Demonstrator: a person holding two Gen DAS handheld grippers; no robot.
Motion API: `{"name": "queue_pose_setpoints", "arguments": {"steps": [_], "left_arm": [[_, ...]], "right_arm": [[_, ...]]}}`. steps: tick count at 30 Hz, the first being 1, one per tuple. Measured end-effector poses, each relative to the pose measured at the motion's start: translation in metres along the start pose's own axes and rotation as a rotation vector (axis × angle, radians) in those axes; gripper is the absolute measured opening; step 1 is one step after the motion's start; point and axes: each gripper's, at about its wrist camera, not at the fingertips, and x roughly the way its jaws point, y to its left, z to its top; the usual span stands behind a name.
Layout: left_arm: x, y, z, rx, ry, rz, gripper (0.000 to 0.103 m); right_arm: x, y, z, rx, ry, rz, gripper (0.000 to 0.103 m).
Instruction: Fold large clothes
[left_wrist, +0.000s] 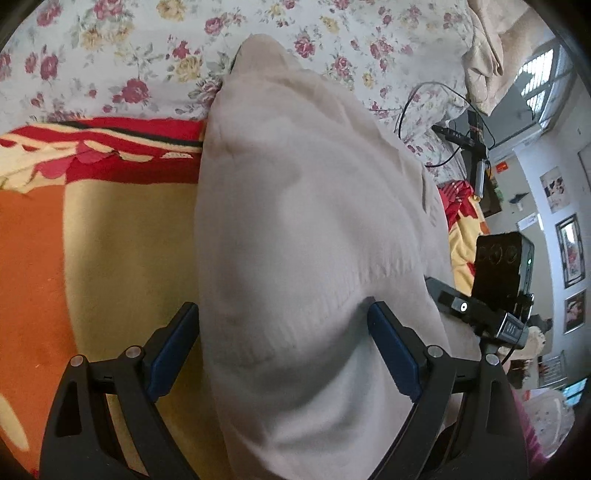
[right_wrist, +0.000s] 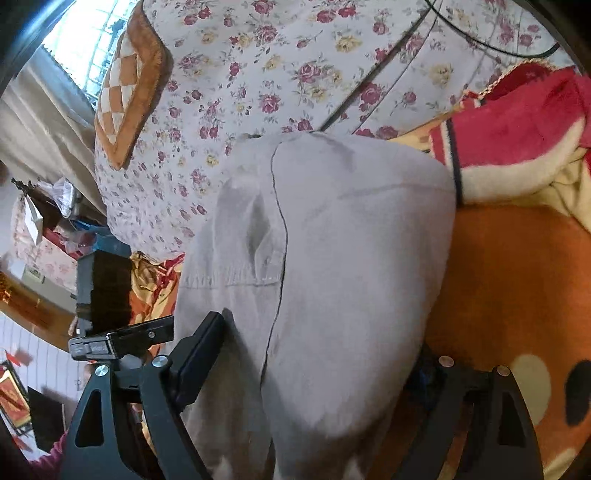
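A pale grey-beige knit garment (left_wrist: 306, 221) lies folded on the bed and fills the middle of both views; in the right wrist view (right_wrist: 351, 240) it shows a dark seam line and a ribbed hem. My left gripper (left_wrist: 284, 325) is open, its blue-padded fingers (left_wrist: 173, 347) set wide on either side of the cloth. My right gripper (right_wrist: 317, 347) is also open and straddles the garment; its right finger is mostly hidden behind the cloth. The right gripper's body (left_wrist: 491, 295) shows at the right in the left wrist view.
Under the garment lies an orange, red and cream blanket (left_wrist: 74, 206) on a floral bedsheet (left_wrist: 110, 55). A checkered pillow (right_wrist: 129, 81) lies at the far left. A black cable (left_wrist: 436, 110) and a stand lie on the bed. Walls and pictures show beyond.
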Motion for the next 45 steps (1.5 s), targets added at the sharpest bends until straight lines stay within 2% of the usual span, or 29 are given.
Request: {"name": "queue_pose_setpoints", "arguments": {"steps": [3,5,8,10,13,17,23,26,32,36,40,42,45], "left_arm": [[0.004,0.003,0.001,-0.021,0.007,-0.042,0.091],[0.003,0.000,0.000,-0.004,-0.001,-0.047,0.083],[-0.004,-0.005,-0.003,0.020,-0.031,-0.036,0.065],[-0.014,-0.008,-0.005,0.021,-0.054,-0.042,0.046],[-0.029,-0.014,-0.008,0.023,-0.075,-0.051,0.035],[-0.053,-0.027,-0.021,0.060,-0.098,-0.020,0.033],[-0.101,-0.026,-0.047,0.039,-0.125,-0.017,0.033],[-0.127,-0.029,-0.068,0.041,-0.146,0.018,0.033],[-0.152,-0.021,-0.116,0.010,-0.150,0.079,0.033],[-0.152,-0.011,-0.145,-0.009,-0.146,0.121,0.033],[-0.142,0.004,-0.168,-0.041,-0.160,0.142,0.033],[-0.138,0.003,-0.173,-0.027,-0.182,0.173,0.038],[-0.136,-0.004,-0.176,-0.007,-0.203,0.229,0.047]], "right_arm": [[0.005,-0.001,0.001,0.010,0.004,0.016,0.084],[0.005,0.004,0.000,-0.013,0.000,0.011,0.071],[0.002,0.013,0.001,-0.044,-0.011,0.004,0.052],[-0.001,0.019,0.002,-0.059,-0.019,0.001,0.044],[-0.009,0.026,0.003,-0.041,-0.030,0.032,0.036],[-0.019,0.049,0.001,-0.070,-0.038,0.060,0.031],[-0.027,0.091,-0.014,-0.104,-0.020,0.111,0.030],[-0.029,0.110,-0.028,-0.120,-0.004,0.134,0.030],[-0.017,0.144,-0.061,-0.155,0.063,0.143,0.030],[0.000,0.155,-0.087,-0.188,0.119,0.100,0.030],[0.013,0.159,-0.109,-0.258,0.123,-0.006,0.032],[0.016,0.159,-0.116,-0.292,0.109,-0.055,0.037],[0.020,0.152,-0.117,-0.294,0.094,-0.100,0.054]]}}
